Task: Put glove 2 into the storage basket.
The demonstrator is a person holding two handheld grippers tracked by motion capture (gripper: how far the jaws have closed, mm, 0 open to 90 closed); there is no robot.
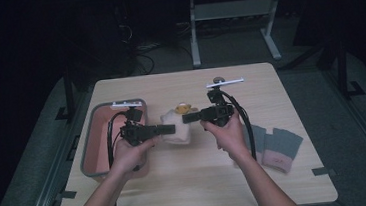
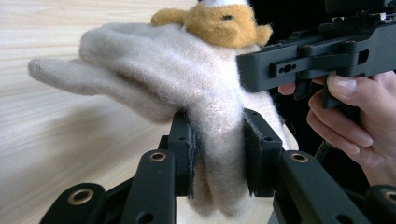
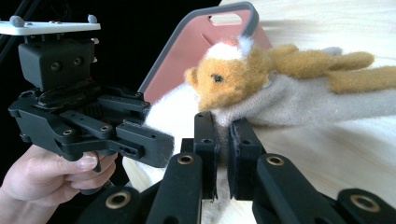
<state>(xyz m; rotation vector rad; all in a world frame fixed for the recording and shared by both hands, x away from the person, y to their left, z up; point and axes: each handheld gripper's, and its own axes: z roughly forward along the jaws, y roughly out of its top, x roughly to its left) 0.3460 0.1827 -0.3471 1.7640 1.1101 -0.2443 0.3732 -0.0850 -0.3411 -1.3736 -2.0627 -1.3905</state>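
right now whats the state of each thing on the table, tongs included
left tongs: shut on the cream glove
right tongs: shut on the cream glove
cream glove: held off the table between both tongs, fingers sticking out sideways
bear face: on the glove's cuff end, facing the right gripper view
pink bin: upright at the table's left
grey gloves: lying flat at the table's right, untouched

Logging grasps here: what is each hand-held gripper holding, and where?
Both grip the cream knit glove: the left hand-held gripper pinches its cuff end, the right hand-held gripper its edge below the bear decoration.
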